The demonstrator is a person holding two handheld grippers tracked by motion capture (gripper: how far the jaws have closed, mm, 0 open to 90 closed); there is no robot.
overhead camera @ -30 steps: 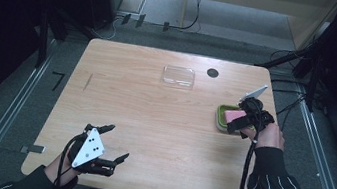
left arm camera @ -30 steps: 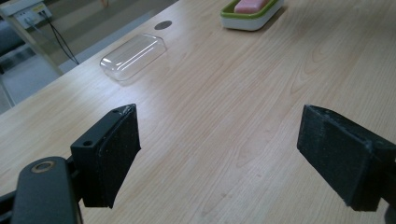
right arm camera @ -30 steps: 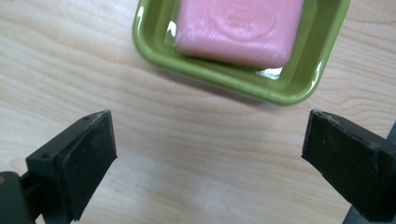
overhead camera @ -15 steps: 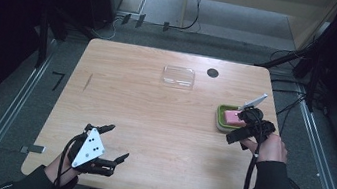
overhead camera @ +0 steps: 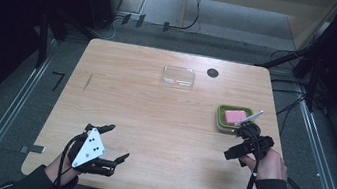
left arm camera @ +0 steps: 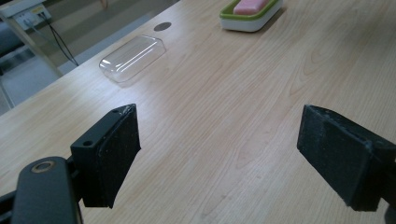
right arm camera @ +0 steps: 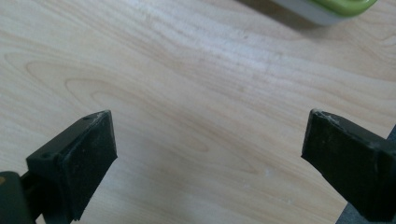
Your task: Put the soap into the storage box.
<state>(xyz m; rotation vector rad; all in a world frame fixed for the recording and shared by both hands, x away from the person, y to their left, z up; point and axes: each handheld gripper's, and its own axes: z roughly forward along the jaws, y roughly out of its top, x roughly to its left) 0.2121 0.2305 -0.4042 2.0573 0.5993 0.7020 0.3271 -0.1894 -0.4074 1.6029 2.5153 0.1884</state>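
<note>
Currently the pink soap bar point(overhead camera: 235, 116) lies in the green soap dish point(overhead camera: 221, 120) at the right side of the bench point(overhead camera: 153, 117). Right gripper point(overhead camera: 234, 147) sits just near of the dish, apart from it; fingers point(right arm camera: 77, 163) spread wide, holding nothing, bare wood between them. Left gripper point(overhead camera: 111, 142) at the near left edge, well apart from the dish; fingers point(left arm camera: 109, 154) also wide open, empty. Clear plastic lid point(overhead camera: 178, 75) lies at the far middle, a black hole point(overhead camera: 212, 73) just right of it.

no readable text, labels, numbers anywhere
</note>
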